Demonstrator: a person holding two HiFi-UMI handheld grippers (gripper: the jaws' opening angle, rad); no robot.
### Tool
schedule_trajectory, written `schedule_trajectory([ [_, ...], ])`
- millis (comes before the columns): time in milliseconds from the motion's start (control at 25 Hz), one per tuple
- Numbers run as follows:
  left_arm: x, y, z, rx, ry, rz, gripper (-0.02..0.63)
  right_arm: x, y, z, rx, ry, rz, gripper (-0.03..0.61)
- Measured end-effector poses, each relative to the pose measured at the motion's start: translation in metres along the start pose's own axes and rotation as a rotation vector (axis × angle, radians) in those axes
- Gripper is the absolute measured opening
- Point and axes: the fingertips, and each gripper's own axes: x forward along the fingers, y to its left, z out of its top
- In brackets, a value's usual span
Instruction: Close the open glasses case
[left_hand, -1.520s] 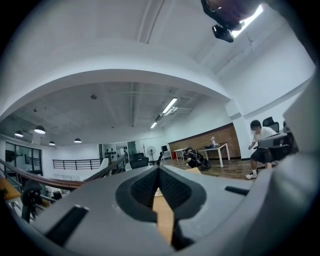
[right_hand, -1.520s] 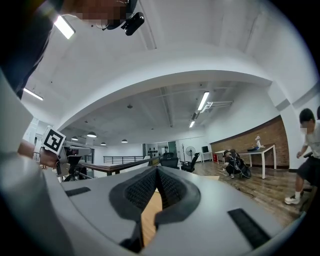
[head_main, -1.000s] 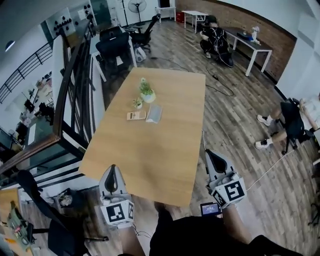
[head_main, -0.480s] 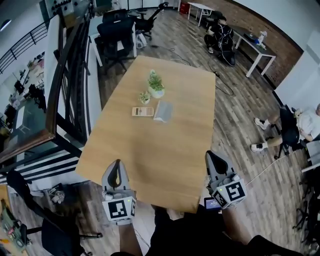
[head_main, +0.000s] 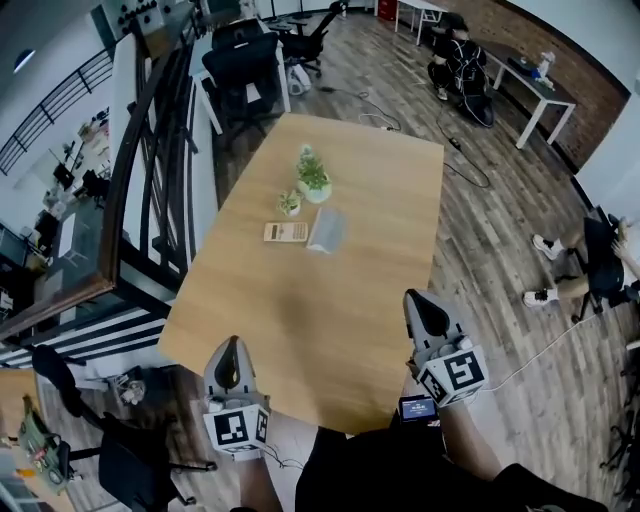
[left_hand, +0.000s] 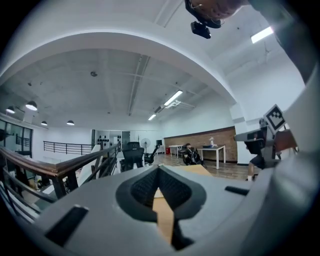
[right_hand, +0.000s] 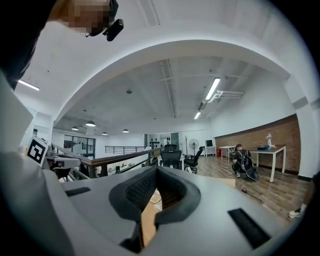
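The grey glasses case lies mid-table on the wooden table, far ahead of both grippers; from here I cannot tell how wide its lid stands. My left gripper hangs at the table's near left edge, jaws closed to a point, empty. My right gripper is over the near right edge, also closed and empty. In the left gripper view the left gripper shows its pads meeting, with only tabletop behind. In the right gripper view the right gripper looks the same, with the case just visible through the slit.
A tan flat object lies left of the case. Two small potted plants stand behind it. A dark railing runs along the left. Office chairs and white desks stand beyond; people sit at the far end and at the right.
The right gripper has moved in over the table's near right edge. The left gripper has dropped lower at the near left edge. Both stay closed.
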Motion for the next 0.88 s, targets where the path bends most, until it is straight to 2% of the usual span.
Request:
schedule_trajectory([
  [120,0.004,0.002,0.002,0.007,0.023,0.019,0.0,0.009,-0.014,-0.004,0.016,-0.004,0.001,0.009],
  [520,0.02,0.0,-0.007,-0.007,0.045,-0.007,0.0,0.05,-0.028,-0.035,0.087,0.056,-0.001,0.009],
  [560,0.02,0.0,-0.01,-0.022,0.048,0.002,0.0,0.057,-0.033,-0.041,0.119,0.063,-0.006,0.01],
  [640,0.016,0.006,-0.015,-0.032,0.072,0.008,-0.001,0.073,-0.038,-0.058,0.254,0.076,-0.021,0.075],
  [720,0.013,0.009,-0.019,-0.02,0.099,-0.006,0.0,0.092,-0.048,-0.082,0.4,0.088,-0.054,0.066],
  [880,0.006,0.015,-0.035,-0.06,0.127,0.024,-0.001,0.161,-0.076,-0.143,0.574,0.18,-0.116,0.078],
])
